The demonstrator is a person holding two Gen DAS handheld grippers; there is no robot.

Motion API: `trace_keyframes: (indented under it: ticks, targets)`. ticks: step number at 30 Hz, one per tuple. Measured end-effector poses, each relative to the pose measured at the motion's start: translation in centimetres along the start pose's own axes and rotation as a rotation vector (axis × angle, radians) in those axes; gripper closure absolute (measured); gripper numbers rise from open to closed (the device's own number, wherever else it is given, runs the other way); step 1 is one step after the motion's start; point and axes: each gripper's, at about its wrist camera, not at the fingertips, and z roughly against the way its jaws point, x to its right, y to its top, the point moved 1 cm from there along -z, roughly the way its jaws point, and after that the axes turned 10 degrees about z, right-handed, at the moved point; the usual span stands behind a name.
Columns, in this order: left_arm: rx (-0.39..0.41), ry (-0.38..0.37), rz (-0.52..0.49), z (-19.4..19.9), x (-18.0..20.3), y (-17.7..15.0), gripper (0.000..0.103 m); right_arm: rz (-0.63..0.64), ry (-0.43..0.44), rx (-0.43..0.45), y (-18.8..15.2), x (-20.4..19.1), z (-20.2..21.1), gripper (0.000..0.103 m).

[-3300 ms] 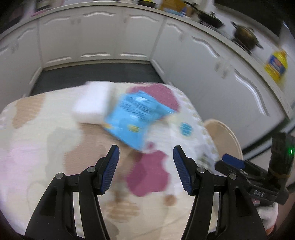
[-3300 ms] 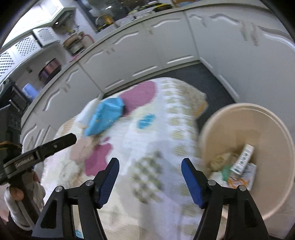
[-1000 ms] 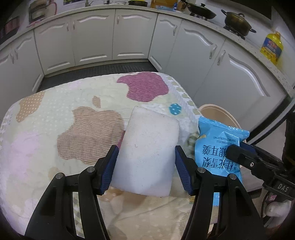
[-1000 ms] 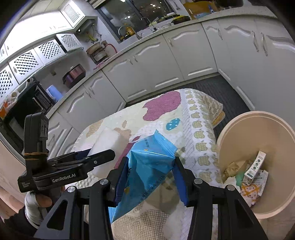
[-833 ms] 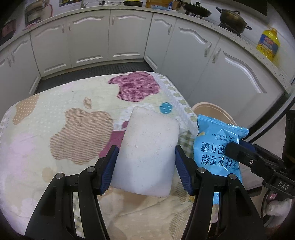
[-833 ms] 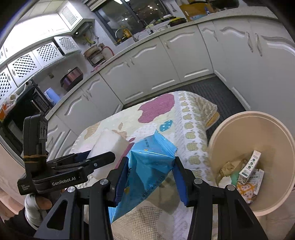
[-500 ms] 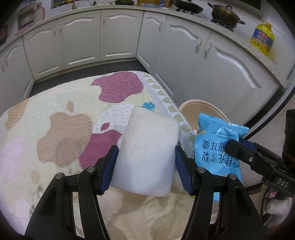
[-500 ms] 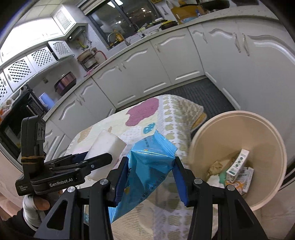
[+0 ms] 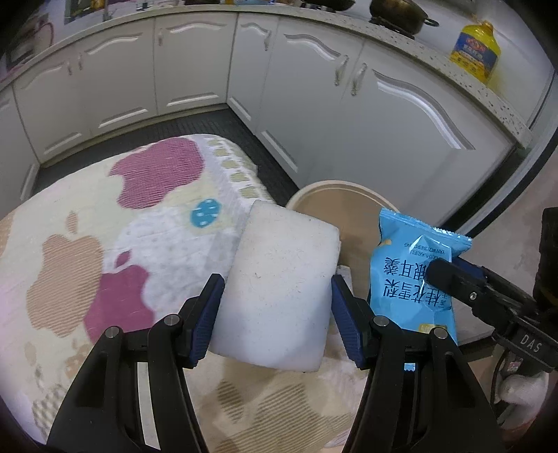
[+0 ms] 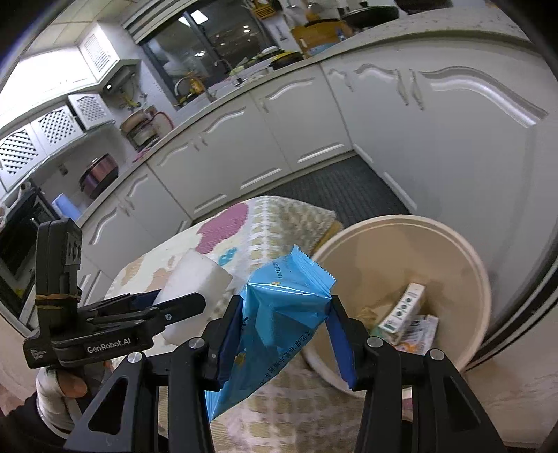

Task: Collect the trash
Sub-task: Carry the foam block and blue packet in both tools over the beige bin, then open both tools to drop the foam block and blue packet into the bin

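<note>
My left gripper (image 9: pixel 275 313) is shut on a white foam block (image 9: pixel 279 289), held above the corner of the patterned tablecloth (image 9: pixel 104 244). My right gripper (image 10: pixel 284 334) is shut on a crinkled blue snack packet (image 10: pixel 279 313), seen from the left wrist view as the blue packet (image 9: pixel 411 278) at the right. A beige round bin (image 10: pixel 464 265) stands on the floor just beyond the table corner, with small boxes and wrappers (image 10: pixel 404 313) inside. In the left wrist view the bin rim (image 9: pixel 334 188) shows behind the foam block. From the right wrist view the left gripper (image 10: pixel 181 306) and foam block (image 10: pixel 198 275) sit to the left.
White kitchen cabinets (image 9: pixel 314 90) run round the back and right. A dark floor mat (image 10: pixel 334 188) lies between table and cabinets. A yellow oil bottle (image 9: pixel 474 52) and a pot (image 9: pixel 397 14) stand on the counter. A gloved hand (image 10: pixel 59 386) holds the left gripper.
Both grippers have carried the foam block and the blue packet rightward, toward the table corner. The bin now looks nearer and larger in both views. Both grips are unchanged.
</note>
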Motion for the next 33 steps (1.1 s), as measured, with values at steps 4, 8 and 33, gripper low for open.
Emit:
trace_keyframes:
  ticks: [4, 8, 33]
  targets:
    - [-0.012, -0.015, -0.018, -0.8, 1.7, 0.3, 0.043, -0.028, -0.023, 0.002, -0.2, 1.7, 0.5, 0.057]
    - [-0.025, -0.025, -0.042, -2.0, 3.7, 0.8, 0.043, -0.052, -0.052, 0.003, -0.4, 3.5, 0.8, 0.057]
    - [-0.138, -0.043, -0.063, -11.0, 8.7, 2.4, 0.041, -0.11, -0.228, -0.087, -1.8, 10.3, -2.1, 0.057]
